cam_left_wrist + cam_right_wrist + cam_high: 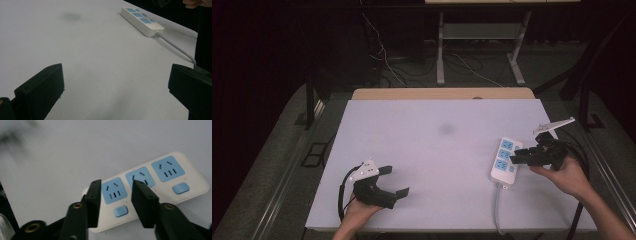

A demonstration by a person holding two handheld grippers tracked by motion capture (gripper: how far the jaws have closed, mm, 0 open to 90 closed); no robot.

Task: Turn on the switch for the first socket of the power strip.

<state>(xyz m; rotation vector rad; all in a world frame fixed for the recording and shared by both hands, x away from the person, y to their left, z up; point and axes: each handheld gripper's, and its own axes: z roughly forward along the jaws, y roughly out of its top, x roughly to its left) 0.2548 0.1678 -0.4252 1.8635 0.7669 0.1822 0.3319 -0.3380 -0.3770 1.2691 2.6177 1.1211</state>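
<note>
Power strip [505, 160] on white bench [437, 165], just beyond right claw [518, 158] | jaws partly parted, empty, over a socket | left claw [398, 181] wide apart, empty, far off | nothing plugged or gripped yet

No readable text, label, brand or number appears anywhere, not even on the power strip [147, 192].

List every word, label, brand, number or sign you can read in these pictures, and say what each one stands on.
None can be read.
Power strip: no brand, word or number shows on its white body, blue sockets or blue buttons; the tiny dots by the buttons are too small to tell.
Left tongs, right tongs and white table: no text.
</note>
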